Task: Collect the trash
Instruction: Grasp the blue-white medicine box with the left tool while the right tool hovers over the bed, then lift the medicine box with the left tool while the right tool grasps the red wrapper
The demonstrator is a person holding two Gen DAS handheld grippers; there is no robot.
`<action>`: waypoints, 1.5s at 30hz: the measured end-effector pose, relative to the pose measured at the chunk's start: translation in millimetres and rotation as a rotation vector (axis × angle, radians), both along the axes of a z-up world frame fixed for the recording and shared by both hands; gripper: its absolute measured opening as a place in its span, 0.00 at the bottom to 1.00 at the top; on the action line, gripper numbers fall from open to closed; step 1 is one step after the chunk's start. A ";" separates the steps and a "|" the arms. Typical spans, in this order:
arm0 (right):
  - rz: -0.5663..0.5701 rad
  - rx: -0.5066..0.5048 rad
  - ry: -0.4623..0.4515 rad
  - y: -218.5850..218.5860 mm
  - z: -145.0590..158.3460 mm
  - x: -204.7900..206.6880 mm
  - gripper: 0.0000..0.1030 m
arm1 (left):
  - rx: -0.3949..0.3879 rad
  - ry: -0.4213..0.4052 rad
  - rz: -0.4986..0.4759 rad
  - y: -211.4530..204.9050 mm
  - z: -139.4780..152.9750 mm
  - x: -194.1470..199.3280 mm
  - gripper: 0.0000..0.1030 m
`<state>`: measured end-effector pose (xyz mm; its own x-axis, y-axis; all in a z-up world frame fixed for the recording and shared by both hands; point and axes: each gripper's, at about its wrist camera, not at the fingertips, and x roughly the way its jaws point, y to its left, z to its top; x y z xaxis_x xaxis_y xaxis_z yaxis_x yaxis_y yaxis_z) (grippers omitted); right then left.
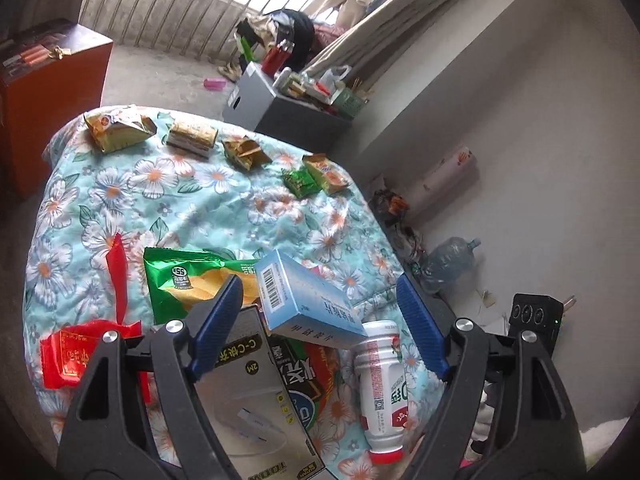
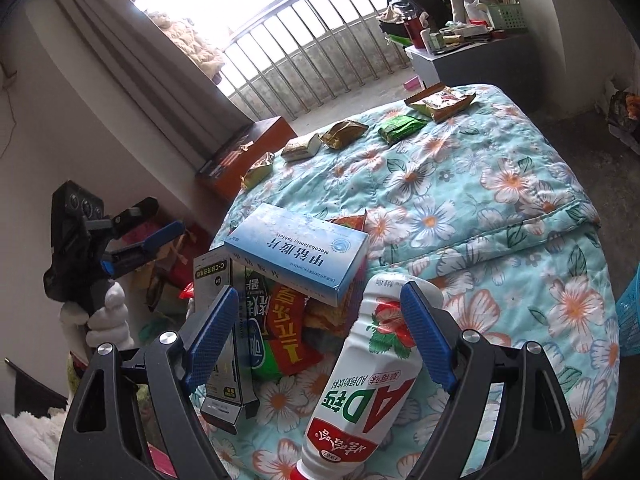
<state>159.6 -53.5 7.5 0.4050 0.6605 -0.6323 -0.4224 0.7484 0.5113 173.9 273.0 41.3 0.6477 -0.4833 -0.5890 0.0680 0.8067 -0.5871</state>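
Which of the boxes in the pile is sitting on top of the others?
The light blue tablet box. It rests tilted across the snack packets and the grey cable box, which stands on the quilt.

1. Our left gripper (image 1: 320, 320) points downward, its blue fingers spread wide, gripping nothing.
2. Our right gripper (image 2: 320, 338) points downward too, fingers wide, pads pressing nothing.

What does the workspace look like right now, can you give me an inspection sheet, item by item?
Surface: flowered quilt on a bed.
Job's things: blue tablet box atop snack bags; white drink bottle; grey cable box; green chip bag; red wrapper; crumpled packets along the far edge.
Clutter: nothing seen.
Grippers: left gripper and right gripper open, empty.
Cables: nothing seen.
Surroundings: window railing, orange cabinet, water jug.
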 end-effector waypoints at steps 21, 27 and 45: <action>-0.053 0.044 0.094 -18.1 -25.8 32.3 0.78 | -0.036 0.484 -0.213 -20.0 -83.4 105.9 0.56; -0.070 0.059 0.104 -25.9 -29.4 38.6 0.78 | -0.069 0.476 -0.232 -24.4 -86.4 111.4 0.42; -0.031 0.051 -0.025 -26.0 28.0 31.4 0.78 | -0.231 -0.046 0.140 68.8 20.6 2.3 0.28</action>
<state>191.1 -79.5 35.5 0.4410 0.6784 -0.5876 -0.4130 0.7347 0.5382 176.2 341.8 62.0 0.7413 -0.5053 -0.4418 -0.0036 0.6552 -0.7555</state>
